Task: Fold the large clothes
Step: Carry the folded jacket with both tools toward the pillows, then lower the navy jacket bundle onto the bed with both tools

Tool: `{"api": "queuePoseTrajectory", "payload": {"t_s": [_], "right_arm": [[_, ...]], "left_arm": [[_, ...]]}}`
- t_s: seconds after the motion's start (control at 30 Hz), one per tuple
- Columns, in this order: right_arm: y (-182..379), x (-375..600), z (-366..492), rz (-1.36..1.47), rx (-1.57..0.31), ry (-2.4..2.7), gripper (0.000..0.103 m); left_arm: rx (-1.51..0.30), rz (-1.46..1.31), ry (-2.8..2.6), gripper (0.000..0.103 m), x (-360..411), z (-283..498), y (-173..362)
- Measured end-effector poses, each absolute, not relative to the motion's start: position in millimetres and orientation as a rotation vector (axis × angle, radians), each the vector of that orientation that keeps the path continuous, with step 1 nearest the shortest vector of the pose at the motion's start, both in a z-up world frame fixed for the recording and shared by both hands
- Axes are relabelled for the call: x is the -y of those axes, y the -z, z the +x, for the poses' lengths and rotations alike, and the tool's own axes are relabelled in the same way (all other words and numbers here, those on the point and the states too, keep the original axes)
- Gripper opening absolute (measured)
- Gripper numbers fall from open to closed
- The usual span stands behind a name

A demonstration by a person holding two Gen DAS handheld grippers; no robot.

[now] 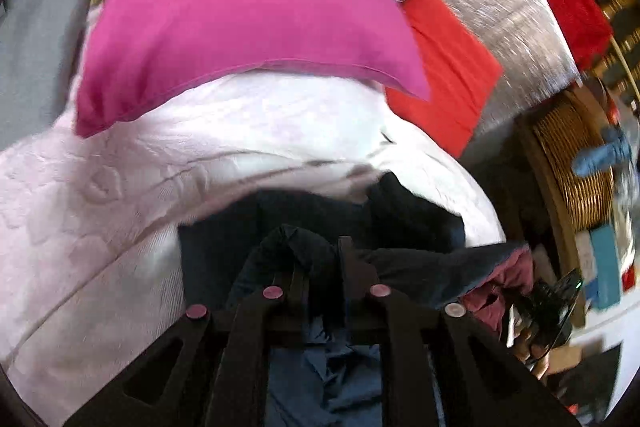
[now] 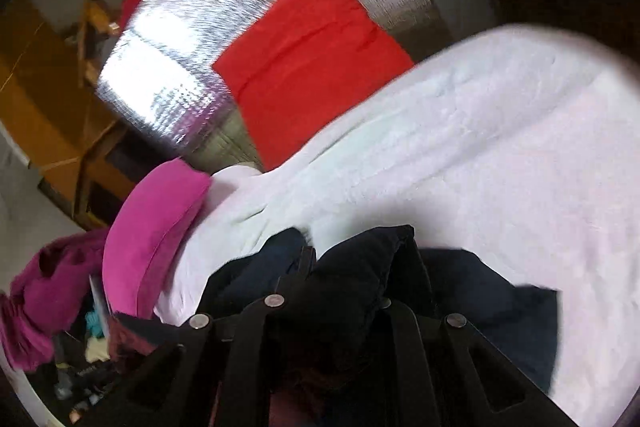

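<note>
A dark navy garment [image 1: 404,215] lies bunched on a white quilted bedcover [image 1: 120,195]. My left gripper [image 1: 320,251] is shut on a fold of the navy garment, with cloth draped over its fingers. In the right wrist view my right gripper [image 2: 352,259] is shut on another bunch of the same navy garment [image 2: 496,287], over the white bedcover [image 2: 480,131]. The fingertips of both grippers are hidden by cloth.
A magenta pillow [image 1: 240,7] lies on the bed beyond the garment; it also shows in the right wrist view [image 2: 156,227]. A red cloth [image 1: 444,67] lies on a silver foil mat [image 2: 192,39]. A wicker basket [image 1: 576,163] stands at right. Maroon clothes [image 2: 44,291] fill a bin.
</note>
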State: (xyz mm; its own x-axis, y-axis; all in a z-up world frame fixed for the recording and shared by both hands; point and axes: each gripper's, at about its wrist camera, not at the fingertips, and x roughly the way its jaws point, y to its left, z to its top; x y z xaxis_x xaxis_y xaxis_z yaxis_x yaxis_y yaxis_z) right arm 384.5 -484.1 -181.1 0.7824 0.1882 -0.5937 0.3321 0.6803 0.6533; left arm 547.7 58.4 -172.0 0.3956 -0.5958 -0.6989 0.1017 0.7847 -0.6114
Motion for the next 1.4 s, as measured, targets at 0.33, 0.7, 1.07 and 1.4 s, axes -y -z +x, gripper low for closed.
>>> {"api": "queuePoseTrajectory", "payload": {"t_s": [0.33,0.7,1.07,1.4], "right_arm": [[213,559,358,1.346,-0.469,-0.150,0.082],[153,517,224,1.080,-0.476,-0.068,0.102],[212,442,148,1.193,-0.652,-0.119,0.102],[258,438,199,1.276,-0.730,0.007,0.102]], "left_arm": [[-0.951,-0.927,0.646,0.084,-109,550,182],[-0.832,-0.876,0.406,0.089,-119,409,146],[-0.940,-0.929,0.227,0.089,-109,304,213],[-1.005,-0.983,0.193,0.089,-92,335,250]]}}
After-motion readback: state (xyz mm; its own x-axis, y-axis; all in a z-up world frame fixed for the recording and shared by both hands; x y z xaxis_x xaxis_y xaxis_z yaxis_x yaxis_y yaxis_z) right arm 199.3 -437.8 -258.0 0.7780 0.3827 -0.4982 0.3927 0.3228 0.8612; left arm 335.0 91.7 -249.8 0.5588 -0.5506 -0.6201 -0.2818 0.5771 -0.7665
